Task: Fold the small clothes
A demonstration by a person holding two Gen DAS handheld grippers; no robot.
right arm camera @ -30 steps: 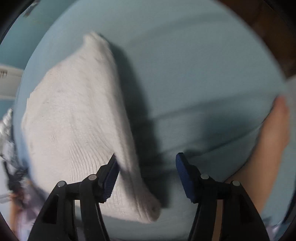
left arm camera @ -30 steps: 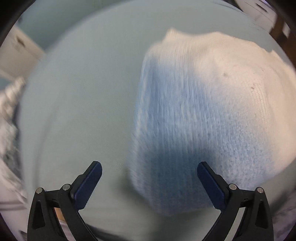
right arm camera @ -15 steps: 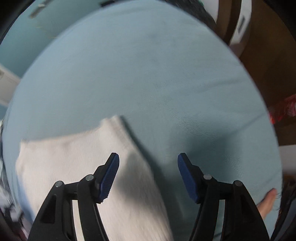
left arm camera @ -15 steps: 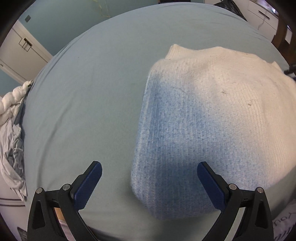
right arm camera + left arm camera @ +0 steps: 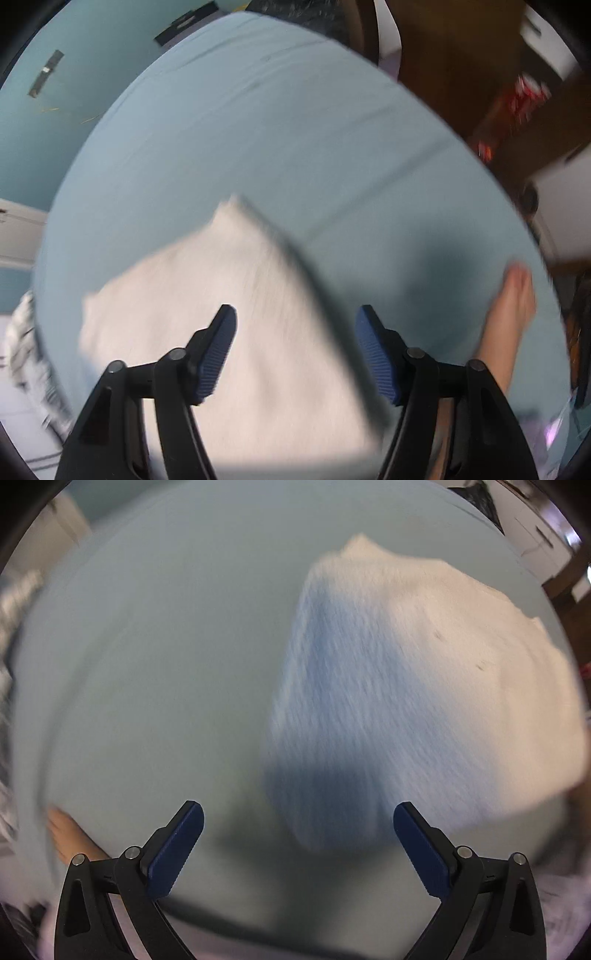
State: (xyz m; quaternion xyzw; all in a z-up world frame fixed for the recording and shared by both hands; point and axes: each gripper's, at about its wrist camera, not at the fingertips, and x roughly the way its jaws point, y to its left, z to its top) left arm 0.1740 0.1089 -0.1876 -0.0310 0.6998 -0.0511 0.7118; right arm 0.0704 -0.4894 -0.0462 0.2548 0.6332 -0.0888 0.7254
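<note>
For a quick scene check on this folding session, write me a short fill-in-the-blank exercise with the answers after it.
1. The white knitted garment lies folded on a light ____ sheet.
2. Both the left hand-held gripper and the right hand-held gripper have their jaws ____.
3. Neither hand-held gripper holds ____ between its pads.
4. In the right wrist view, a bare ____ shows at the sheet's right edge.

Answers: blue; open; anything; foot

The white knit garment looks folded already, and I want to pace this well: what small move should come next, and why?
Probably carry both claws away toward the next piece. The white knit garment lies folded on the blue sheet, and neither the left claw nor the right claw, whose jaws have just been opening, holds anything. A crumpled pile of clothes waits at the sheet's edge.
</note>
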